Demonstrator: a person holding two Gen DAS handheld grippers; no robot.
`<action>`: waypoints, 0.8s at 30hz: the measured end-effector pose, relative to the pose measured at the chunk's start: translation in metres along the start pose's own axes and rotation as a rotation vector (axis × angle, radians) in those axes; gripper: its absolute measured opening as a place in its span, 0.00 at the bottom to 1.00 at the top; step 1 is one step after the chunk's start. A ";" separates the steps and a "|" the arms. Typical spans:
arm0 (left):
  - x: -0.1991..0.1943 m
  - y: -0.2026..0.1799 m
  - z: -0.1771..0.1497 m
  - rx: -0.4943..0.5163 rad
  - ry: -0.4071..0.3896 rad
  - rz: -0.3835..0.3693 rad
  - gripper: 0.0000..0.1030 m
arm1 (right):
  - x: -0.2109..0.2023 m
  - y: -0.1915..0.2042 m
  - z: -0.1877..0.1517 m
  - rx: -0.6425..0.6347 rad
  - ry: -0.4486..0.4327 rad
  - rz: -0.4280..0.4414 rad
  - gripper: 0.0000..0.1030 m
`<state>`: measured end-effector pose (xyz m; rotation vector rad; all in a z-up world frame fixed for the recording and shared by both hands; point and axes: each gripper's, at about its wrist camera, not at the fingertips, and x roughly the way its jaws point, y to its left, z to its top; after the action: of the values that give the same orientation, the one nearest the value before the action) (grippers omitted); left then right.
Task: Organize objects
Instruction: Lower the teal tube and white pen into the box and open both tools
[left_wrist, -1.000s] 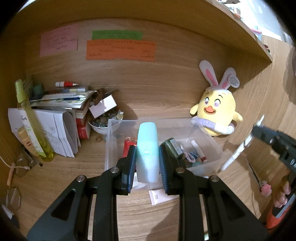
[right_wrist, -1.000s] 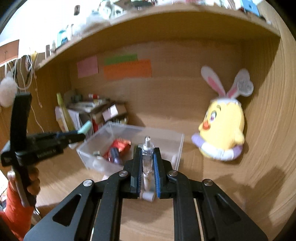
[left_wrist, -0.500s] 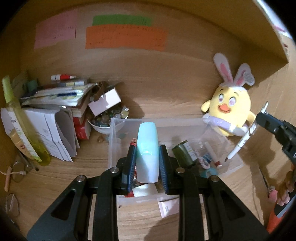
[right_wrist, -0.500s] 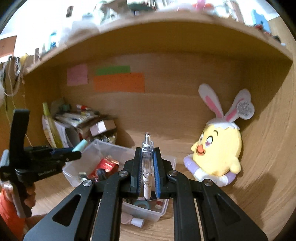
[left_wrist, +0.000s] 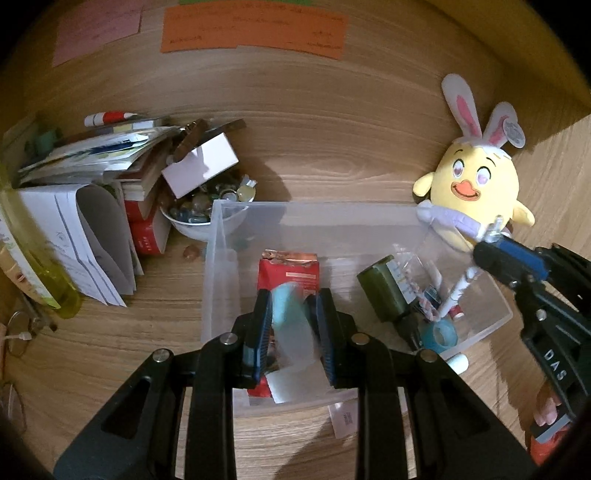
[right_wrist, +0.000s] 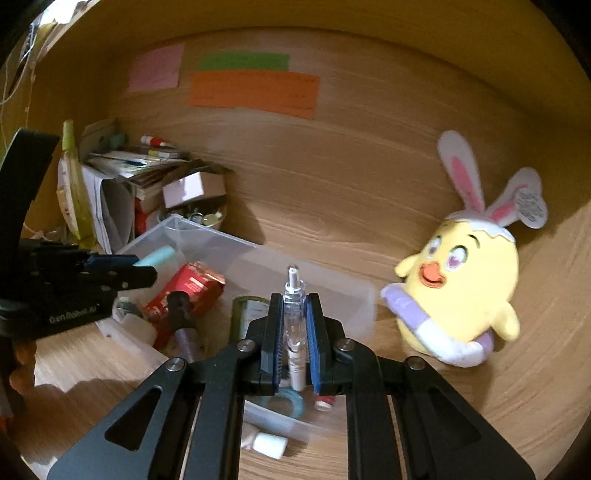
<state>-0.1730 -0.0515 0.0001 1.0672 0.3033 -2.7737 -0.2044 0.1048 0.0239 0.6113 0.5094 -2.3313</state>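
A clear plastic bin (left_wrist: 314, 207) stands on the wooden desk, holding a red packet (left_wrist: 288, 269), a dark green bottle (left_wrist: 384, 291) and a teal tape roll (left_wrist: 441, 332). My left gripper (left_wrist: 294, 299) is shut on a pale turquoise tube (left_wrist: 291, 321), tilted down into the bin's near left part. From the right wrist view the left gripper (right_wrist: 144, 271) and the tube (right_wrist: 159, 255) show over the bin (right_wrist: 207, 236). My right gripper (right_wrist: 294, 301) is shut on a white pen (right_wrist: 293, 317) with a clear top, above the bin's right part. That pen (left_wrist: 458, 291) points down into the bin.
A yellow chick plush (left_wrist: 476, 184) with bunny ears sits right of the bin. Books and papers (left_wrist: 92, 177), a white bowl of stones (left_wrist: 203, 214) and a yellow-green bottle (left_wrist: 48, 280) crowd the left. A small white tube (right_wrist: 269, 441) lies before the bin.
Both grippers have moved forward and down over the bin. The turquoise tube now dips inside it, and the pen has come from beside the bin to above its right part.
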 end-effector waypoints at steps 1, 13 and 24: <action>0.000 0.000 0.000 0.002 0.000 -0.006 0.23 | 0.001 0.002 0.001 0.001 0.003 0.016 0.13; -0.024 -0.006 -0.005 0.024 -0.034 -0.025 0.25 | 0.037 0.017 -0.005 0.074 0.139 0.234 0.35; -0.057 -0.015 -0.016 0.053 -0.079 -0.024 0.50 | 0.001 0.000 -0.010 0.122 0.084 0.241 0.59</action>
<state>-0.1244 -0.0292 0.0287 0.9690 0.2352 -2.8518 -0.2018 0.1090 0.0152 0.7862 0.3132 -2.1254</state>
